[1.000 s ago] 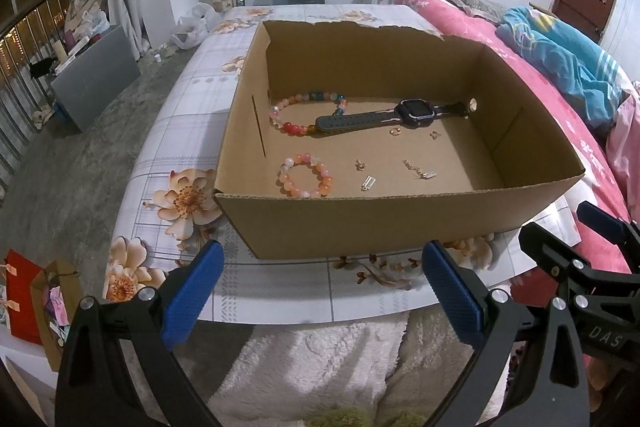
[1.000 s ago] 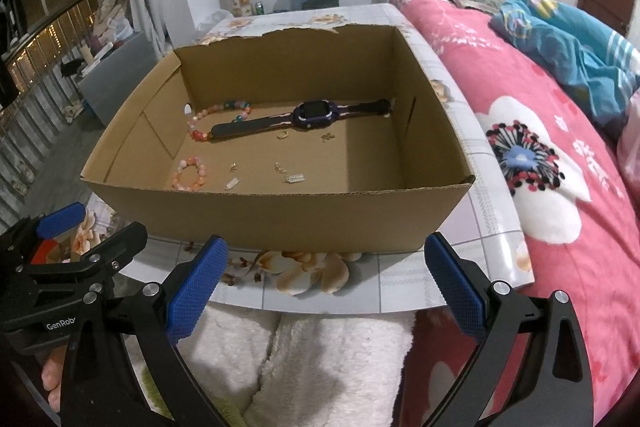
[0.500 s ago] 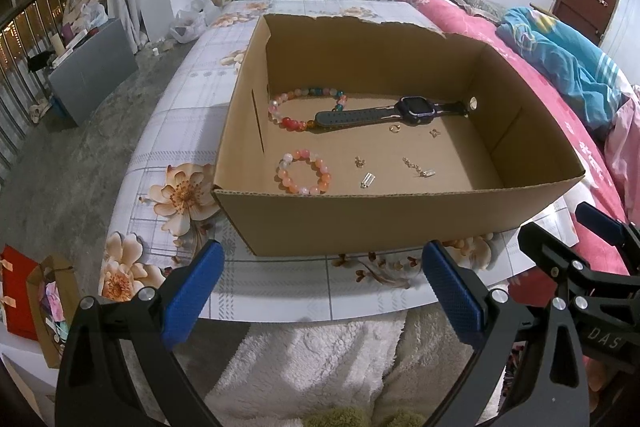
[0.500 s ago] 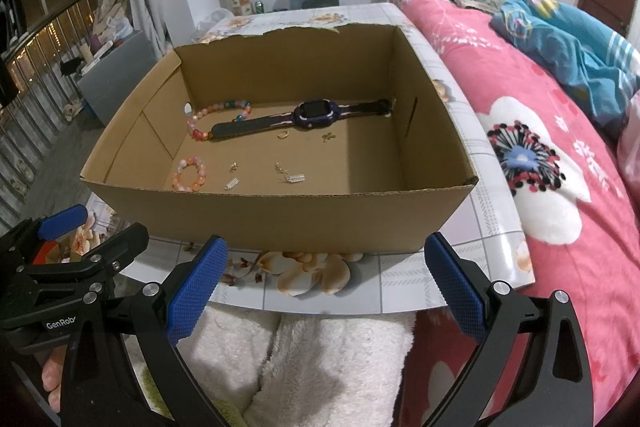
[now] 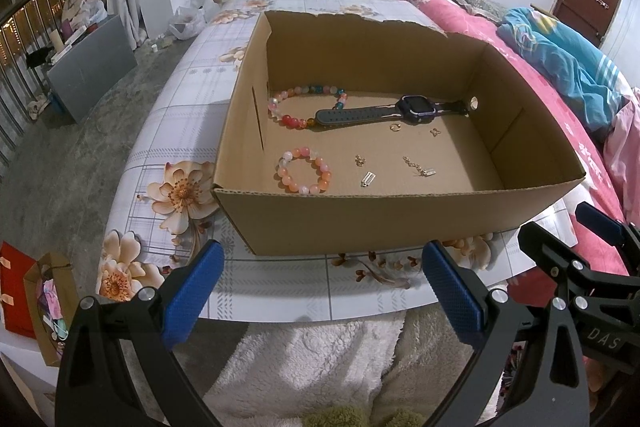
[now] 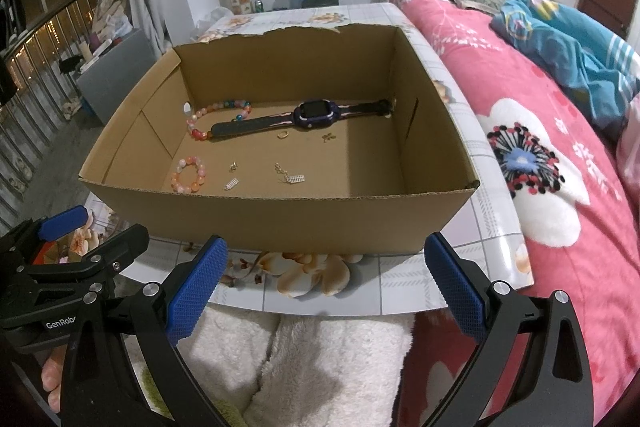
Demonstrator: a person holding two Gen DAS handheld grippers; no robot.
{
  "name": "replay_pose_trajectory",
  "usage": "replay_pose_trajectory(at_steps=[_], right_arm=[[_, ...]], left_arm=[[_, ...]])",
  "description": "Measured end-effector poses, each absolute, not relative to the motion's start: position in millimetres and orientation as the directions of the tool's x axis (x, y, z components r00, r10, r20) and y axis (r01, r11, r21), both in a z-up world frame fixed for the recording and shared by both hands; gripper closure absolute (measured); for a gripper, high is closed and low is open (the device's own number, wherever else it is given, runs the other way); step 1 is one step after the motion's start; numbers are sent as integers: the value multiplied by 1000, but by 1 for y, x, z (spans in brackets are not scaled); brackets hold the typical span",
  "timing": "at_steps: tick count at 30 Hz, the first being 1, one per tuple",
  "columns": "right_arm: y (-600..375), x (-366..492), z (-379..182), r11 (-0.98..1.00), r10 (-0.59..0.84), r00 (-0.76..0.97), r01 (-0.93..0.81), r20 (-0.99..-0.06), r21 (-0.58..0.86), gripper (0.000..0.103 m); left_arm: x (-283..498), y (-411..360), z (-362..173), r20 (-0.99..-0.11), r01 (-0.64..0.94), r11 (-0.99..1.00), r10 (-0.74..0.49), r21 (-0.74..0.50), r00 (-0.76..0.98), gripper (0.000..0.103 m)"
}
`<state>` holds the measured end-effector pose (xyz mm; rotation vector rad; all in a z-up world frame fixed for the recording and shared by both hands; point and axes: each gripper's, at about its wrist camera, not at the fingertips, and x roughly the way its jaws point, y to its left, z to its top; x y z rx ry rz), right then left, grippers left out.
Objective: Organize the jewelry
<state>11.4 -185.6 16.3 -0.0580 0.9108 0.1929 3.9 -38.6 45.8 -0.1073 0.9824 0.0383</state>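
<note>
Hovering near a cardboard box (image 5: 400,215) on a floral table (image 5: 168,115), the left gripper (image 5: 320,283) and right gripper (image 6: 326,277) gape wide, empty. Inside lie a watch (image 5: 384,113), two bead bracelets (image 5: 304,174) at left, and small gold pieces (image 5: 418,165).

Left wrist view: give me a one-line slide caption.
Open left gripper hovers before a cardboard box holding two bead bracelets, a smartwatch and small gold pieces.

Small gold trinkets (image 5: 418,166) too tiny to identify; smartwatch-covered bracelet (image 5: 308,107) beads
</note>
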Motion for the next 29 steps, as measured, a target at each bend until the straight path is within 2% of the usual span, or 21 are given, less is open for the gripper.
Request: replay_pose_trajectory(at_steps=[29], right_arm=[[-181,10,15,982,142,594,-187,-792,35,8]], left_arm=[[4,-38,45,-833,-82,994,-18,-77,553,6]])
